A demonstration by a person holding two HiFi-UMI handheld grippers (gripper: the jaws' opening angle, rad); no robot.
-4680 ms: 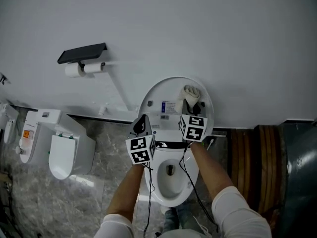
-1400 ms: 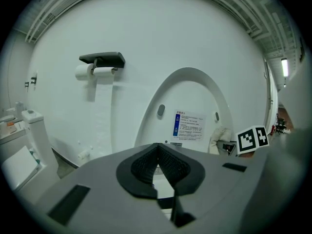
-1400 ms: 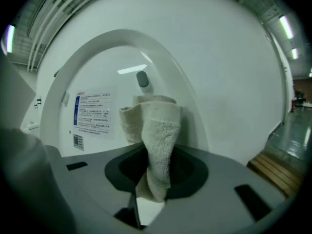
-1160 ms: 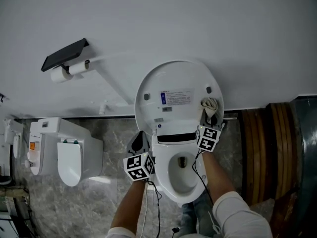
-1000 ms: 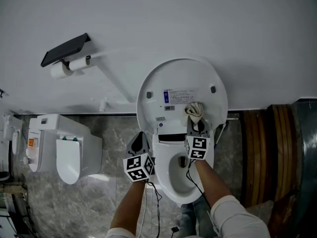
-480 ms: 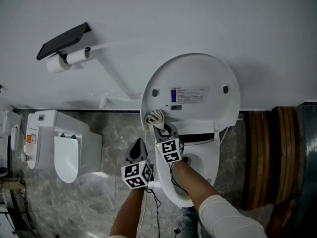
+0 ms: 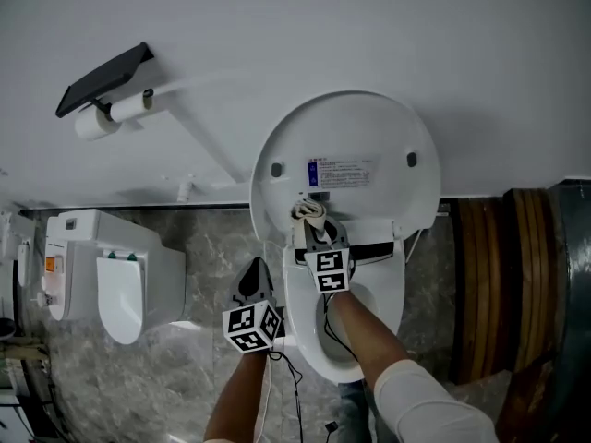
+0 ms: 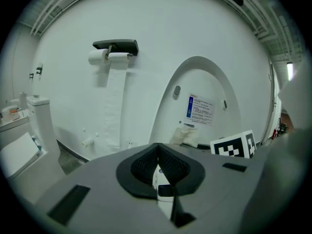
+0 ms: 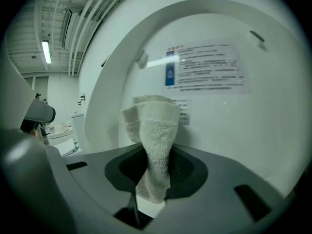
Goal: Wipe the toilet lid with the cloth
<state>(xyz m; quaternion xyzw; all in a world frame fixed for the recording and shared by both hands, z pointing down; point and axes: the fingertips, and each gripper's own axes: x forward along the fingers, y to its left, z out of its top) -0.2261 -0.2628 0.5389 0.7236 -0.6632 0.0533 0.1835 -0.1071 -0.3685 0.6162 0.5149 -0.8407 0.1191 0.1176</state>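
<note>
The right gripper (image 7: 317, 232), clamped on the cloth (image 7: 308, 211), holds it apparently against the lower left of the raised toilet lid (image 7: 369, 127), whose face spreads up and rightward; the left gripper (image 7: 256, 273) hangs closed, empty, farther off.

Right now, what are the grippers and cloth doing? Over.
Right gripper shut on cream towelling cloth, low on raised white plastic toilet lid. Left gripper shut, empty. Nothing blocking.

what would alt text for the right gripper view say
The right hand-held gripper is shut on a crumpled off-white terry cloth, held up in front of the inner face of a raised white plastic toilet lid. A printed white label with a blue mark sits on the lid just above the cloth.
</note>
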